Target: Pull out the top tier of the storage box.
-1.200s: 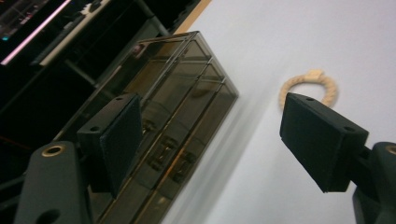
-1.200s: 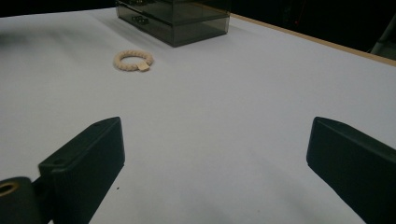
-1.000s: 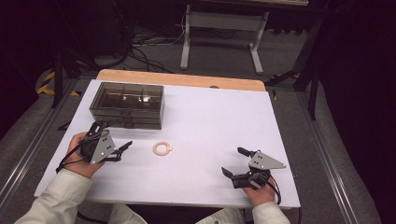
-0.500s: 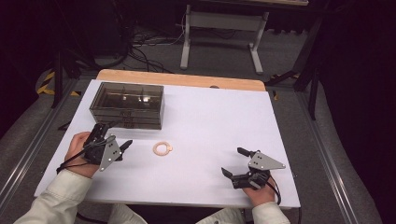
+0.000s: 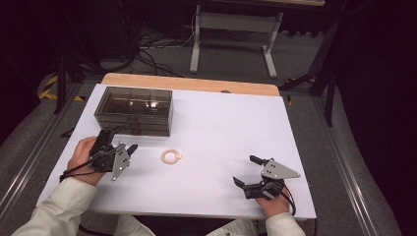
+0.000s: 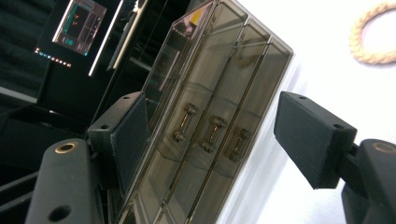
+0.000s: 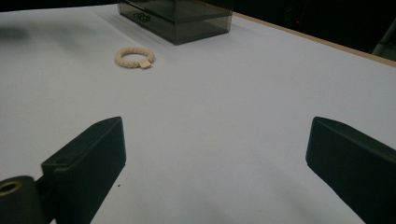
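The left gripper [image 5: 123, 147] hovers near the surface's [image 5: 221, 123] left edge, fingers spread with nothing between them, just in front of the smoky drawer box [image 5: 135, 110]. The bracelet [image 5: 170, 157] lies nearby. The right gripper [image 5: 246, 171], fingers spread wide, rests near the front right corner.

Left claw [image 5: 125, 147] just before smoky drawer box [image 5: 134, 111], cream bracelet [image 5: 170, 157] beside it.

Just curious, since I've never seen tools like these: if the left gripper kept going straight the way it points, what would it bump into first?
Most likely the smoked-plastic drawer box. The left gripper aims at its front with the small metal handles, its fingers open and apart from it. The bracelet lies off to one side.
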The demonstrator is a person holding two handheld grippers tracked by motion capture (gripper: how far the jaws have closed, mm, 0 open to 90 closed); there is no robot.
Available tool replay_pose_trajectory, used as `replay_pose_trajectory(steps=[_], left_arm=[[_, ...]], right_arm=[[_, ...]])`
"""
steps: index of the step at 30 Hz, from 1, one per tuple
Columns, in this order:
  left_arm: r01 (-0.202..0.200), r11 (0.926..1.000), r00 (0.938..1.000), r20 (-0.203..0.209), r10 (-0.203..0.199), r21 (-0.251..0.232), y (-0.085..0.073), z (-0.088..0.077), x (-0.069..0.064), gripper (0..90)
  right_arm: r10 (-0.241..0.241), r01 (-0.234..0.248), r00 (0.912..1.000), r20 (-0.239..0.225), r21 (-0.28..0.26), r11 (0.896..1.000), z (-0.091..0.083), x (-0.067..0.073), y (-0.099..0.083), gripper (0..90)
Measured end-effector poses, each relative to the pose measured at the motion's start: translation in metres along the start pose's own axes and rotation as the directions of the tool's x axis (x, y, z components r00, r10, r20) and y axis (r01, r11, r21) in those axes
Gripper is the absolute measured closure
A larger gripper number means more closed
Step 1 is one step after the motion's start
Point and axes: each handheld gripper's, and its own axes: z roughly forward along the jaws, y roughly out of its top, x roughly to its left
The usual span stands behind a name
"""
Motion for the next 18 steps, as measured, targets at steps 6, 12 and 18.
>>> replay_pose_trajectory(steps=[6,12,18], left_arm=[[-0.082,0.9965,0.9949,-0.058,0.083,0.015,0.000,0.004,-0.005,29.0],[-0.145,0.9874,0.9823,-0.111,0.151,0.063,-0.001,0.013,-0.008,34.9],[-0.211,0.9698,0.9639,-0.139,0.227,0.122,0.000,0.021,-0.011,38.8]], right_arm=[[-0.001,0.001,1.0000,-0.001,0.000,1.000,0.000,0.000,0.000,5.4],[-0.001,0.001,1.0000,-0.003,0.002,1.000,0.000,0.000,0.000,5.4],[-0.001,0.001,1.0000,-0.005,0.002,1.000,0.000,0.000,0.000,5.4]])
